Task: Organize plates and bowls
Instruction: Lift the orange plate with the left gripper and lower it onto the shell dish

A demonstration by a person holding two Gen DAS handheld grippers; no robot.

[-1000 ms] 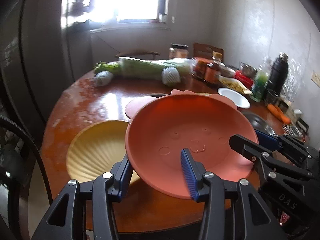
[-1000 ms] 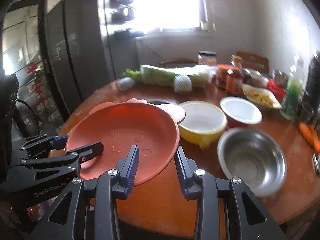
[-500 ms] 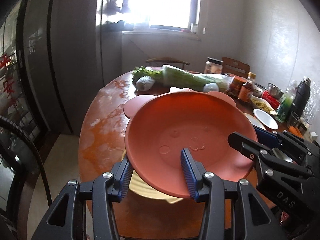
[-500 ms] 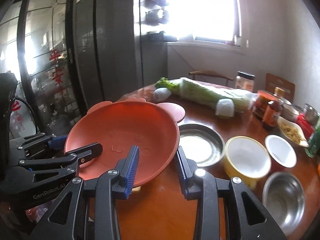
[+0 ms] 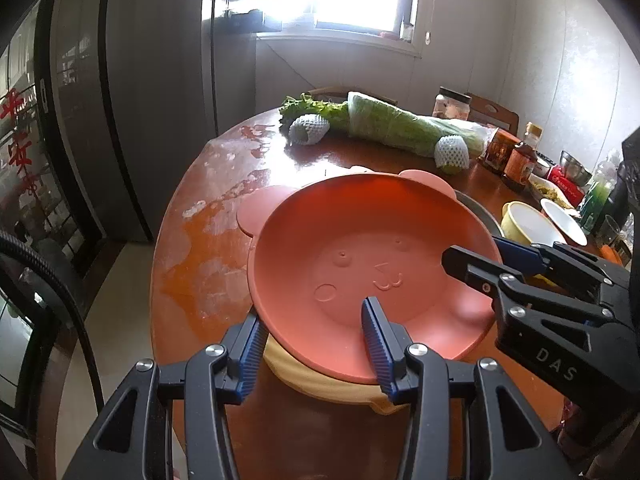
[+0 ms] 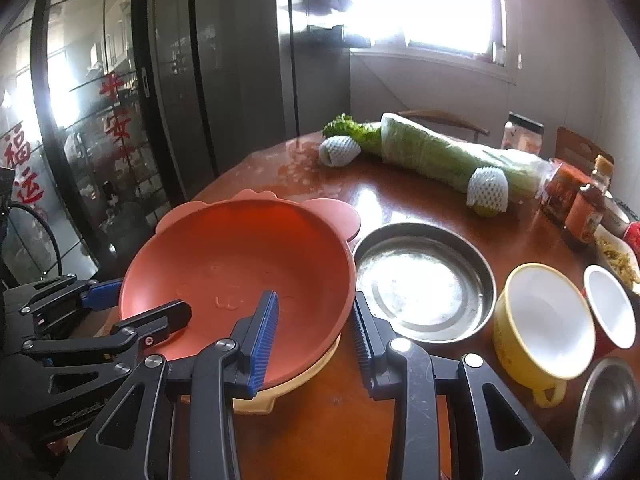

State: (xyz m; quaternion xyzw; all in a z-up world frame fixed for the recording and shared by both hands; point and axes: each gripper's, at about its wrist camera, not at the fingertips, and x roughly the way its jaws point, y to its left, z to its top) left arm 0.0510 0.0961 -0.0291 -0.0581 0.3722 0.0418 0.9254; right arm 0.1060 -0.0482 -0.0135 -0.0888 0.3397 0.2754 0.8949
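Note:
An orange bear-shaped plate (image 5: 360, 252) with round ears is held by both grippers, just above a pale yellow plate (image 5: 320, 388) on the wooden table. My left gripper (image 5: 316, 352) straddles its near rim, one finger under and one inside. My right gripper (image 6: 312, 336) straddles the plate's (image 6: 236, 264) right rim the same way, and shows at the right in the left wrist view (image 5: 480, 264). The yellow plate (image 6: 280, 388) peeks out below.
A steel dish (image 6: 420, 280), a yellow bowl (image 6: 544, 324), a white bowl (image 6: 608, 304) and a steel bowl (image 6: 608, 412) sit to the right. Wrapped cabbage (image 6: 452, 156), netted fruit, jars and bottles line the table's far side. A dark fridge (image 6: 224, 60) stands left.
Both grippers have carried the orange plate back toward the near left and lowered it over the yellow plate. The steel dish it covered now shows.

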